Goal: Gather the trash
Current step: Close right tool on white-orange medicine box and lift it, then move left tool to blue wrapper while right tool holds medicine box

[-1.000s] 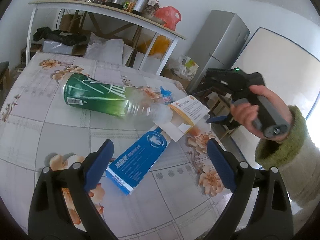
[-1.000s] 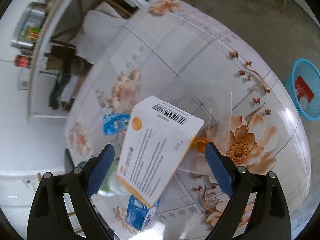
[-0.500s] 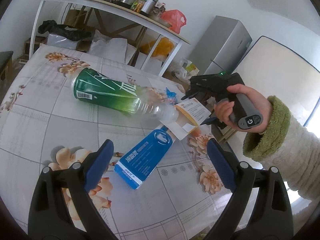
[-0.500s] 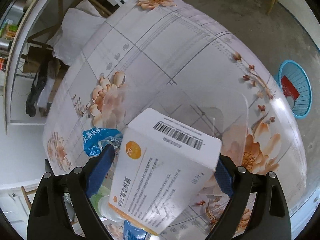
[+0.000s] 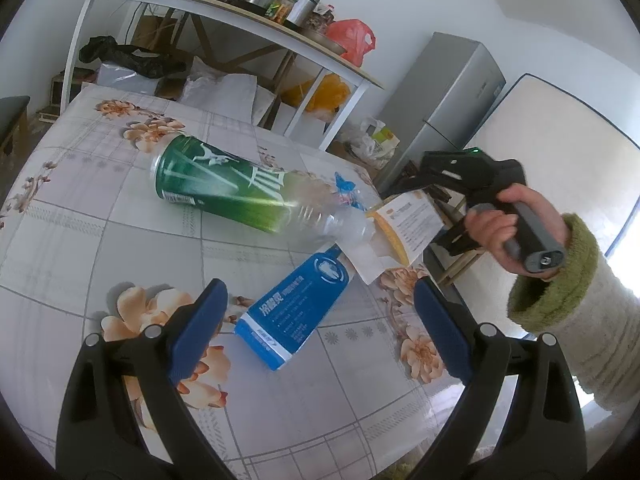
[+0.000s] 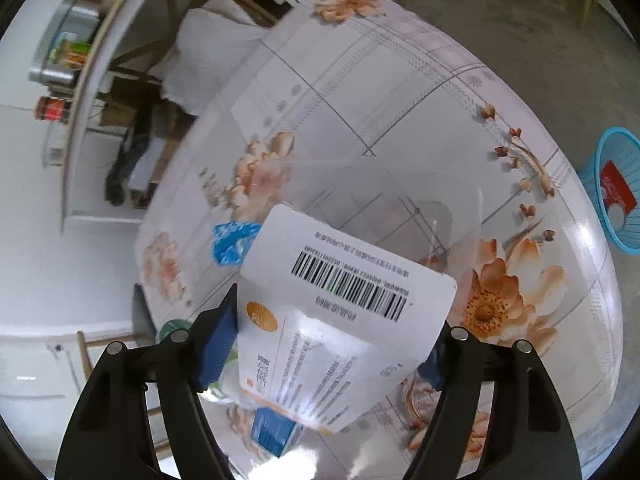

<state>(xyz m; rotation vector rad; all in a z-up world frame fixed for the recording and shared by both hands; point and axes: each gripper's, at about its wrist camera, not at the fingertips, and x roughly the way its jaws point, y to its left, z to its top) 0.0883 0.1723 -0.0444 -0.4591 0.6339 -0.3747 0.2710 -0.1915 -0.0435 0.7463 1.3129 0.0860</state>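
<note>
A white and orange carton (image 6: 340,332) sits between the fingers of my right gripper (image 6: 328,344), which are closed around its sides; it also shows in the left wrist view (image 5: 408,224). A blue toothpaste box (image 5: 296,312) lies on the flowered table (image 5: 80,216), ahead of my open, empty left gripper (image 5: 320,328). A large green-labelled plastic bottle (image 5: 240,192) lies on its side behind it. A blue wrapper (image 6: 232,240) lies beyond the carton. A blue trash basket (image 6: 618,188) stands on the floor at right.
A white shelf table (image 5: 224,12) with pots and jars stands behind the table. A grey fridge (image 5: 444,100) and a leaning mattress (image 5: 560,152) are at back right. A clear plastic sheet (image 6: 400,200) lies on the table.
My right gripper has moved in over the white and orange carton and closed on its sides. The left gripper has shifted slightly; the bottle and blue box stay put.
</note>
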